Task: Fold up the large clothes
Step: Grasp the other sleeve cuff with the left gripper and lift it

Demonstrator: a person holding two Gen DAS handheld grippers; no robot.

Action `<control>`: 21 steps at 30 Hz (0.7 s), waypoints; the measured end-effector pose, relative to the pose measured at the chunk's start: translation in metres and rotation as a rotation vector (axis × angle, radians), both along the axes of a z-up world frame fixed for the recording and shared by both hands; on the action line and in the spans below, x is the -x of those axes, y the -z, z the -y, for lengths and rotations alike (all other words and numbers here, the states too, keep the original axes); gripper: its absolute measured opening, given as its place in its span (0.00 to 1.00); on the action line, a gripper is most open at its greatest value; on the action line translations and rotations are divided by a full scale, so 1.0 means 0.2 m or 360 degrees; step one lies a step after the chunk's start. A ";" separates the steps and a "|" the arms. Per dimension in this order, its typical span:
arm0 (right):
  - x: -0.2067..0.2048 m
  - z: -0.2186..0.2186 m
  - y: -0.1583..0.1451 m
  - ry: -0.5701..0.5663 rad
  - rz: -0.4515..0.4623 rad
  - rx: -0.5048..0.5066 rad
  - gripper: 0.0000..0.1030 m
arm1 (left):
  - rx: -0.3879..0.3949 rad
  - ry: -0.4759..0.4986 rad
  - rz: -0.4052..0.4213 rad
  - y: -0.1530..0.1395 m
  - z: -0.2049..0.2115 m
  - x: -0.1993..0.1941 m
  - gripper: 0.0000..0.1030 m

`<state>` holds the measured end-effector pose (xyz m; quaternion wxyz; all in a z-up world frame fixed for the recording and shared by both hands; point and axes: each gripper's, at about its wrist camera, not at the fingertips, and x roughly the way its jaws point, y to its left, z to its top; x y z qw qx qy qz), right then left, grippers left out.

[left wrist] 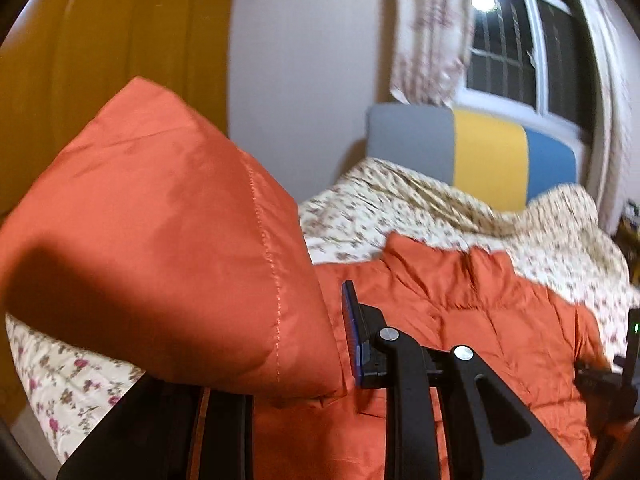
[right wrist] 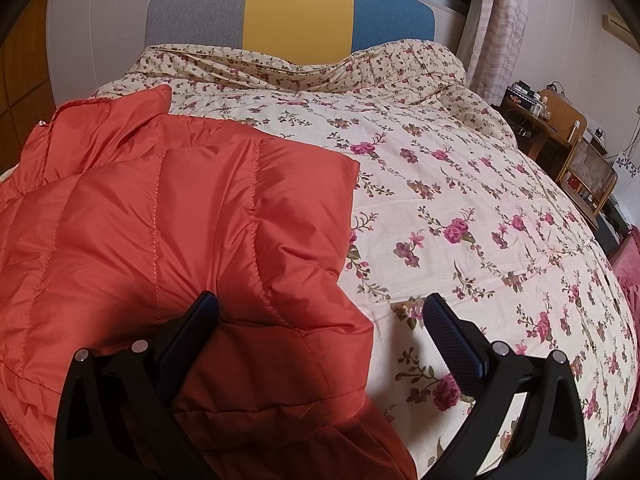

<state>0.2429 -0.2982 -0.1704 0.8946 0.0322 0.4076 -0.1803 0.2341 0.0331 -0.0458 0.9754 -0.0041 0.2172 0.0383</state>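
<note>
An orange quilted jacket lies spread on the left part of the bed. In the left wrist view my left gripper is shut on a flap of that jacket, holding it lifted above the rest of the garment. One blue-padded finger shows; the other is hidden under the cloth. My right gripper stands open low over the jacket's near right corner. Its left finger is on the orange cloth and its right finger is over the bedspread.
The floral bedspread covers the bed, bare to the right of the jacket. A grey, yellow and blue headboard stands at the far end under a window. A wooden desk and chair stand at the right.
</note>
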 end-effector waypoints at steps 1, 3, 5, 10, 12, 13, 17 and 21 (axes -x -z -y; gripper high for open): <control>0.00 0.00 0.00 0.0000 0.0000 0.0000 0.98 | -0.0044 0.0027 -0.0012 0.01 0.06 0.00 0.22; 0.00 0.00 0.00 0.0000 0.0000 -0.0001 0.98 | -0.0105 0.0071 -0.0014 0.02 0.14 -0.01 0.22; 0.00 0.00 0.00 0.0000 0.0000 -0.0003 0.98 | -0.0171 0.0141 -0.0028 0.03 0.25 -0.03 0.22; 0.00 0.00 0.00 -0.0002 0.0000 -0.0005 0.98 | -0.0228 0.0338 -0.0169 0.12 0.47 -0.09 0.22; 0.00 0.00 0.00 -0.0002 0.0001 -0.0006 0.98 | -0.0295 0.0390 -0.0178 0.16 0.55 -0.09 0.22; 0.00 0.00 0.00 -0.0002 0.0001 -0.0007 0.98 | -0.0346 0.0423 -0.0177 0.19 0.60 -0.09 0.22; 0.00 0.00 0.00 -0.0002 0.0002 -0.0010 0.98 | -0.0470 0.0512 -0.0190 0.28 0.73 -0.07 0.22; 0.00 0.00 0.00 -0.0002 0.0004 -0.0016 0.98 | -0.0539 0.0560 -0.0181 0.34 0.79 -0.06 0.22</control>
